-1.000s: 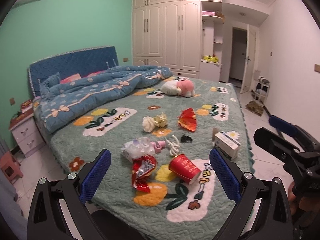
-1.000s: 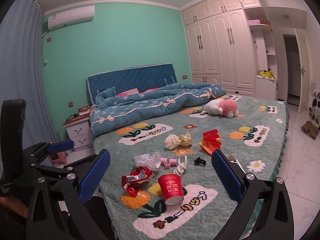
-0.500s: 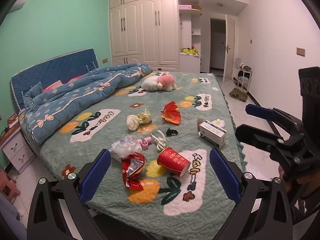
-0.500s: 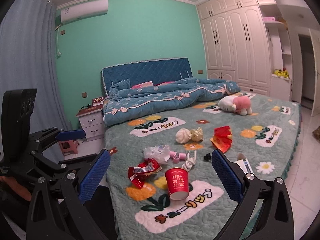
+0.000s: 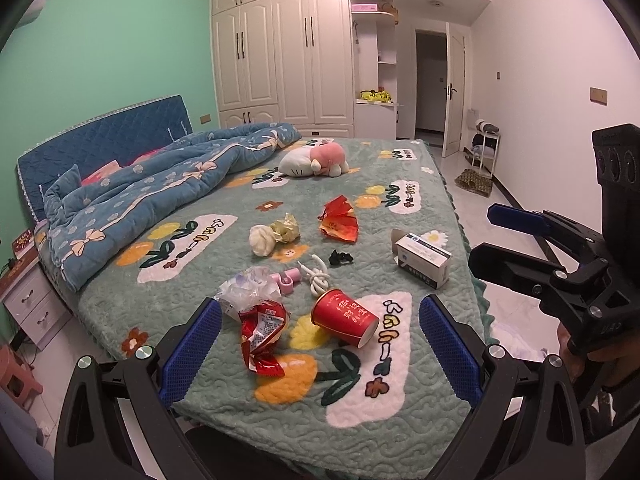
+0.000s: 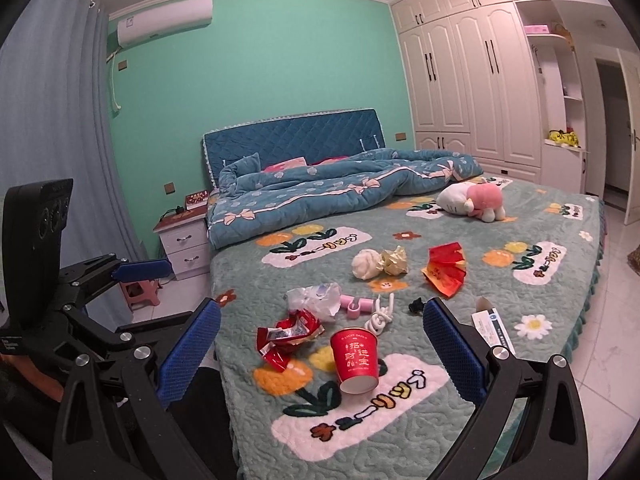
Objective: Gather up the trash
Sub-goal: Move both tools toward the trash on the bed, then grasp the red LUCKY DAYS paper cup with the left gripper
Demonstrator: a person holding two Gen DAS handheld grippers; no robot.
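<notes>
Litter lies on the green bedspread: a tipped red paper cup, a red snack wrapper, a clear plastic bag, a red packet, a white wad with gold foil, and a white-blue carton. My left gripper is open above the bed's near edge, short of the cup and wrapper. My right gripper is open too, with the cup between its blue pads in the image but farther off.
A pink clip, a white cord and a black hair tie lie among the litter. A plush toy and blue quilt lie farther back. A nightstand and pink stool stand left; tiled floor runs right.
Both grippers have drifted and turned slightly over the bed's foot; the litter sits a little higher and farther right in the left view. Nothing was grasped; both stay open.
</notes>
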